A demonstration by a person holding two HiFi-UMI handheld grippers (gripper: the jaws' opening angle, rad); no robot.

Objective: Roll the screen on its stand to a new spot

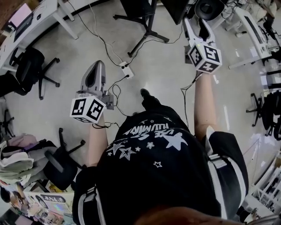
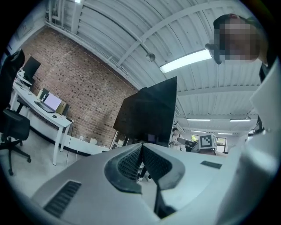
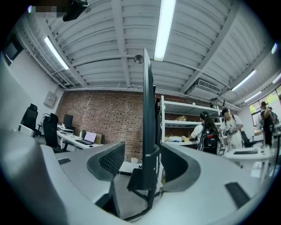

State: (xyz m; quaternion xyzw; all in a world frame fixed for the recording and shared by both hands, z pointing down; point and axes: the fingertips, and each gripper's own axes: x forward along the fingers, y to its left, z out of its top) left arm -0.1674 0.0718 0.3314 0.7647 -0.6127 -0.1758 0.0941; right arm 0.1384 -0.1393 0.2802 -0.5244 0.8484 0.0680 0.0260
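The black screen (image 1: 174,9) on its stand, with black legs (image 1: 145,33), is at the top of the head view. In the right gripper view the screen (image 3: 148,123) stands edge-on between the jaws of my right gripper (image 3: 142,160). The left pad (image 3: 112,160) is clear of it, the right one is close against its back, and the gripper is open. My right gripper (image 1: 196,22) reaches up to the screen's edge. My left gripper (image 1: 97,67) hangs over the floor, shut and empty. In its own view the left gripper (image 2: 141,151) faces the screen (image 2: 147,110) from a distance.
A white power strip (image 1: 127,70) with cables lies on the floor between the grippers. Office chairs (image 1: 30,66) stand at the left, with desks at the top left (image 1: 41,15) and right (image 1: 250,37). People (image 3: 208,132) stand by the shelves (image 3: 186,118).
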